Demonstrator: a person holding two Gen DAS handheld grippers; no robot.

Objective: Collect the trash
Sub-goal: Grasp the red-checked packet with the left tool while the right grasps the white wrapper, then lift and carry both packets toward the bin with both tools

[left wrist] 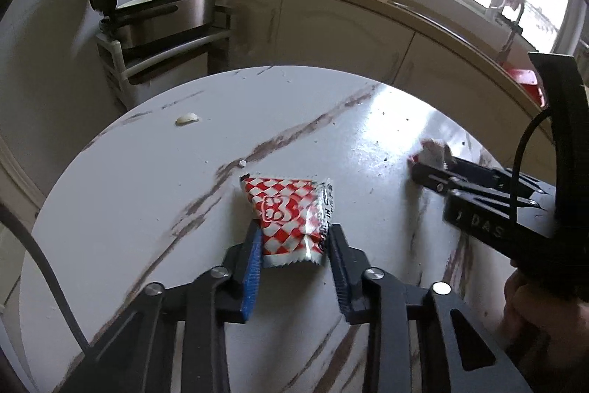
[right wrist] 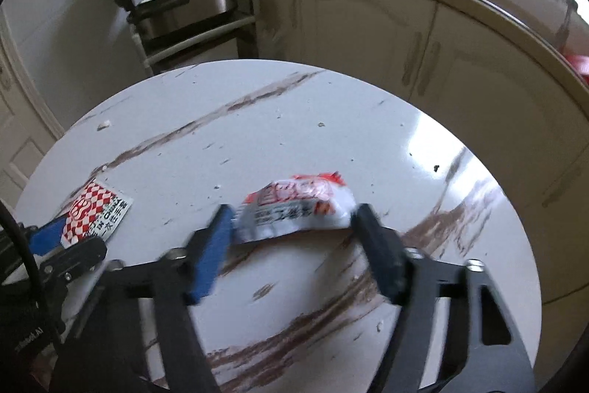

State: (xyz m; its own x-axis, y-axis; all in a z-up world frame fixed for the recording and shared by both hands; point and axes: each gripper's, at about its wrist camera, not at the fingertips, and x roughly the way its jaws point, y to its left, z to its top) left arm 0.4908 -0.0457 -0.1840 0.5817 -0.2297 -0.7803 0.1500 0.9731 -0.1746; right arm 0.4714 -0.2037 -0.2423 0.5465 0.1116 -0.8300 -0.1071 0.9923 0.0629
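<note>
Red-checked wrapper [left wrist: 291, 216] pinched in left gripper [left wrist: 294, 245], right gripper [right wrist: 291, 227] fingers clasping crumpled white packet [right wrist: 298, 209]

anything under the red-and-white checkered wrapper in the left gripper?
Only the round white marble-pattern table shows around the red-and-white checkered wrapper, which lies flat on it. Whatever lies directly beneath is covered.

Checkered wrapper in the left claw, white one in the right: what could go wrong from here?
1. The left claw pinches only the near end of the checkered wrapper; thin foil could slip out on lifting.
2. The right claw brackets the white wrapper, but blur hides whether the pads touch, so it may stay behind.
3. The small pale scrap near the far table edge could be missed.
</note>
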